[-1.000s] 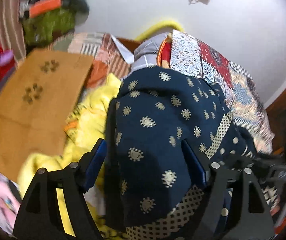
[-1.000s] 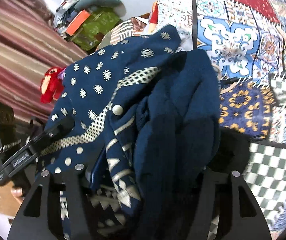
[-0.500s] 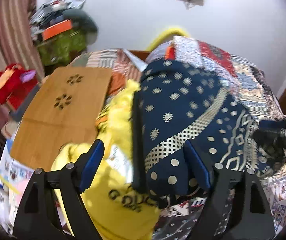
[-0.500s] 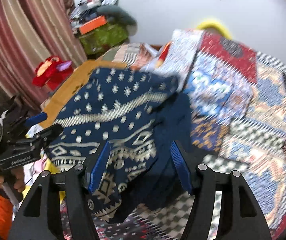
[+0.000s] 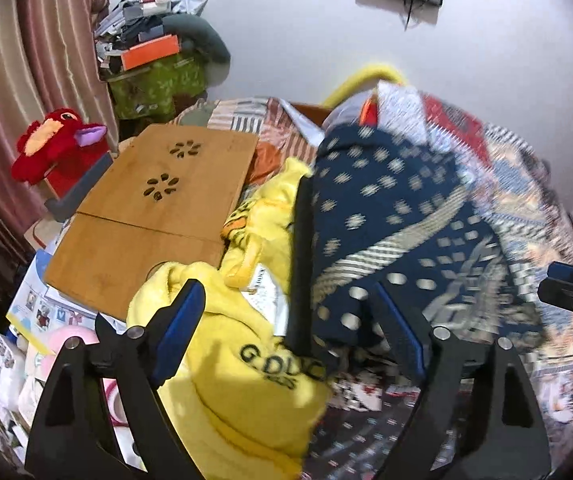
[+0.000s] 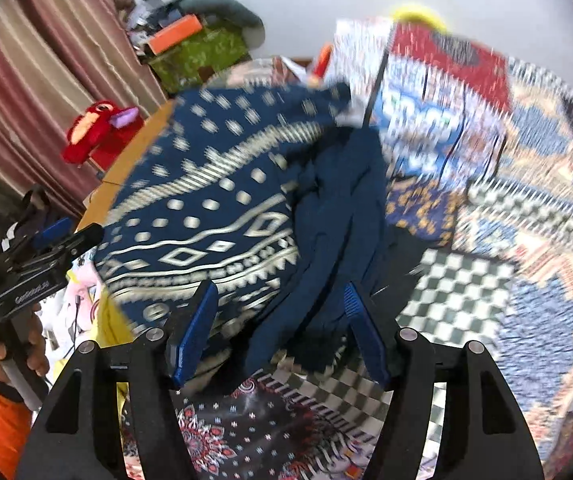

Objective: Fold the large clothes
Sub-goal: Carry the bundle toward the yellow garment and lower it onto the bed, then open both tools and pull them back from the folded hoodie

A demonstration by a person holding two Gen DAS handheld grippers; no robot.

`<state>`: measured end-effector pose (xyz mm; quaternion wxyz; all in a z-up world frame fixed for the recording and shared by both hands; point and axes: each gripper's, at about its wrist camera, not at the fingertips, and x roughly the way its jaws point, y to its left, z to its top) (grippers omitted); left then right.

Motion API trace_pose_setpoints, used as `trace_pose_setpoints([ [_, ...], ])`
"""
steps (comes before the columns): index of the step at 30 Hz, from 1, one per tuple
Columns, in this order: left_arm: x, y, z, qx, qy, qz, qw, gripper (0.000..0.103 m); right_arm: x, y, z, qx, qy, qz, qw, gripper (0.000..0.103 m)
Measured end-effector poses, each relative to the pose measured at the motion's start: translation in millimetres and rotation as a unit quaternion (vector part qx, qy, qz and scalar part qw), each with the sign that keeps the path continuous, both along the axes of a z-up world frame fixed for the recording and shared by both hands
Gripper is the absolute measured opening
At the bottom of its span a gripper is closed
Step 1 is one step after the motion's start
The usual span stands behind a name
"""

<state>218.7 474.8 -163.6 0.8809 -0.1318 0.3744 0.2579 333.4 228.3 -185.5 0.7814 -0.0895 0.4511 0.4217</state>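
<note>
Nearest, the left gripper (image 5: 290, 328) stands with its jaws spread wide; they have just been opening further, and nothing is pinched between them. A yellow garment (image 5: 242, 372) with dark lettering shows between its fingers, while the edge of the navy printed garment (image 5: 386, 232) hangs just at the right finger without being clamped, as far as the blur allows. The right gripper (image 6: 282, 332) is also parted, its blue pads standing clear either side of a plain dark-blue fold of that same garment (image 6: 246, 208); the cloth sits between them but the pads do not appear to press it.

That navy piece, the thing being folded, lies heaped on the patchwork bedspread (image 6: 486, 280), patterned side to the left and plain lining to the right. It looks doubled over on itself, which suggests a fold has been laid and both claws are loose so the cloth can settle.

Left of it, a wooden lap tray (image 5: 158, 220) rests flat beside the pile, probably just pushed aside. Farther off, a red plush toy (image 5: 54, 148) sits by the striped curtain (image 5: 26, 80), and a stack of boxes (image 5: 154, 60) stands against the far wall.
</note>
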Motion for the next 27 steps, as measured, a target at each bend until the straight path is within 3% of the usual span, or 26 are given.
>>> trace_pose_setpoints([
  [3,-21,-21,29,-0.004,-0.029,-0.013,0.9995,0.086,-23,-16,32,0.027,-0.042,0.007,0.999,0.062],
  [8,-63,-77,92,0.04,-0.097,-0.039,0.9938,0.086,-72,-52,90,0.087,-0.11,0.001,0.99,0.062],
  [11,-96,-116,132,0.074,-0.146,-0.053,0.9851,0.086,-108,-80,128,0.13,-0.151,-0.004,0.98,0.062],
  [17,-173,-198,193,0.147,-0.241,-0.065,0.9572,0.086,-180,-139,185,0.222,-0.222,-0.008,0.949,0.062],
  [23,-230,-257,206,0.215,-0.294,-0.037,0.9307,0.086,-238,-176,202,0.261,-0.276,-0.016,0.925,0.062],
  [27,-249,-277,197,0.215,-0.309,-0.032,0.9259,0.086,-256,-187,197,0.271,-0.29,-0.033,0.917,0.062],
])
